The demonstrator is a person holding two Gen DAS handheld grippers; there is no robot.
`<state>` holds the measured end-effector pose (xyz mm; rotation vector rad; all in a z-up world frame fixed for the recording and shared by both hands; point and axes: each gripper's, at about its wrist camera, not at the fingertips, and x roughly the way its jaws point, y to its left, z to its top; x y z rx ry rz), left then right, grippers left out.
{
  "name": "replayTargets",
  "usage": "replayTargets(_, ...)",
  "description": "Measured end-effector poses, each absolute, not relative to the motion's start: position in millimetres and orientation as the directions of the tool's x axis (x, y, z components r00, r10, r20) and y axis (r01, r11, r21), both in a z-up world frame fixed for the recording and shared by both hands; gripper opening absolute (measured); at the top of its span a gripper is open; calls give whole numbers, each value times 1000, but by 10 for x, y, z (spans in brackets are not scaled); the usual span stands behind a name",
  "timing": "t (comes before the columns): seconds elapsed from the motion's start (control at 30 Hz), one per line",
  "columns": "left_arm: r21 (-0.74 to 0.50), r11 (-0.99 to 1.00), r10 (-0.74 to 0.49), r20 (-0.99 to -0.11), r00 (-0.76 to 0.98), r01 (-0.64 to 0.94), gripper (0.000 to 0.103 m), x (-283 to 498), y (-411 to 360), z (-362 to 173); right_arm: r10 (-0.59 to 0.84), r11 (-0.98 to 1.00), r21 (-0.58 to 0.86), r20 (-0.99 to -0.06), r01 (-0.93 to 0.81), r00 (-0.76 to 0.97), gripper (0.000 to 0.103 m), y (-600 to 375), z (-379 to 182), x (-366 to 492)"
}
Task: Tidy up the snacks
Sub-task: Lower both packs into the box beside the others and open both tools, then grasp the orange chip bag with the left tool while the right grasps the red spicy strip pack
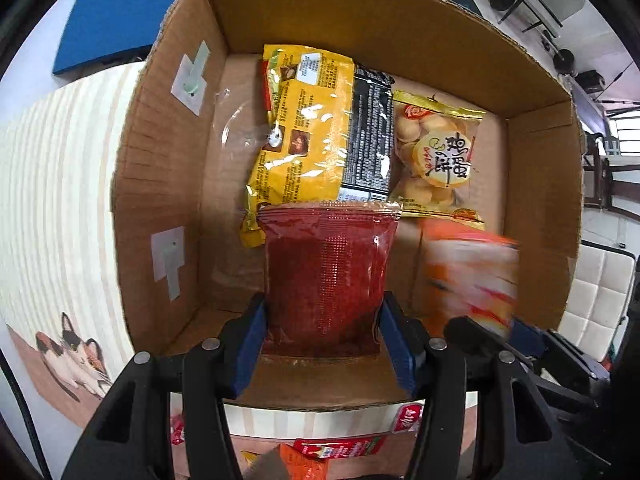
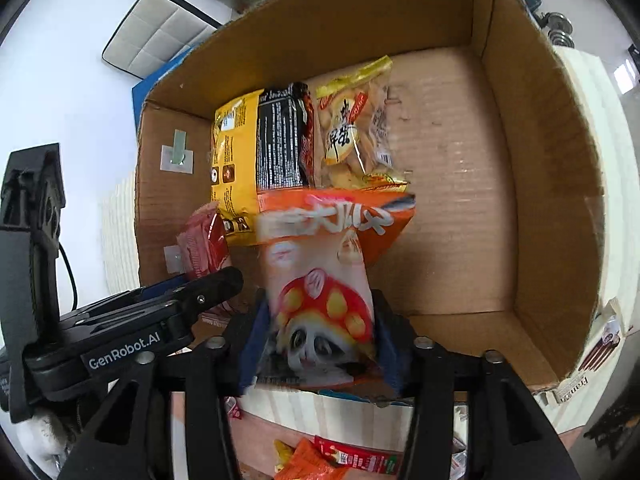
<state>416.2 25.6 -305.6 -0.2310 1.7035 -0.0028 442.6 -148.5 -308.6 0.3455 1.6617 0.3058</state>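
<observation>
A cardboard box (image 1: 360, 12) lies open in front of both grippers and also shows in the right wrist view (image 2: 540, 160). Inside it lie a yellow and black snack bag (image 1: 304, 128) and a biscuit bag (image 1: 436, 152). My left gripper (image 1: 322, 340) is shut on a red packet (image 1: 326, 276) and holds it over the box's near edge. My right gripper (image 2: 316, 344) is shut on an orange and white mushroom-print bag (image 2: 320, 280), held over the box beside the red packet (image 2: 202, 244). The orange bag looks blurred in the left wrist view (image 1: 468, 276).
More red and orange snack packets (image 2: 340, 456) lie on the table in front of the box. A boxed snack (image 2: 600, 356) lies to the box's right. A striped mat with a cat picture (image 1: 72, 348) lies left of the box. A blue pad (image 1: 120, 20) lies behind it.
</observation>
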Motion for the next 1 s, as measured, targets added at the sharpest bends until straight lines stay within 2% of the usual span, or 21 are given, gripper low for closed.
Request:
replayTargets(0.1,-128,980,-147,-981,-123,-153,55,4155,301,-3031,378,926,377,-920,28,-107,84,-1506,-3062,4424)
replayTargets(0.17,-120,982,-138,-983,-119,-147,56,4146,310,-3000,360,933,361,-927,13,-108,89,-1509,-3043,4403)
replayTargets(0.27,-114,984,-130,-985,-112,-134,59,4103,322,-2938,343,939,345,-934,2,-101,90,-1525,-2992,4367)
replayTargets(0.6,-139,982,-149,-986,-68,-130,60,3902,321,-2627,306,951,308,-950,-36,-56,91,-1558,-2730,4183)
replayTargets(0.83,-143,982,-144,-990,3,-125,60,3637,285,-2363,309,949,307,-951,-72,10,92,-1603,-2356,3897)
replayTargets(0.87,-135,984,-134,-991,23,-118,62,3586,272,-2308,310,948,308,-950,-76,20,93,-1615,-2295,3835)
replayTargets(0.9,-126,986,-121,-992,44,-110,73,3511,259,-2235,310,948,307,-950,-80,27,93,-1622,-2248,3777)
replayTargets(0.93,-121,987,-115,-991,62,-101,80,3436,250,-2180,311,948,307,-949,-86,39,94,-1640,-2186,3669)
replayTargets(0.97,-118,989,-111,-991,74,-94,85,3372,246,-2146,314,947,309,-949,-87,42,94,-1654,-2152,3583)
replayTargets(1.0,-115,990,-107,-990,89,-87,85,3284,237,-2112,316,947,311,-948,-83,42,94,-1682,-2139,3481)
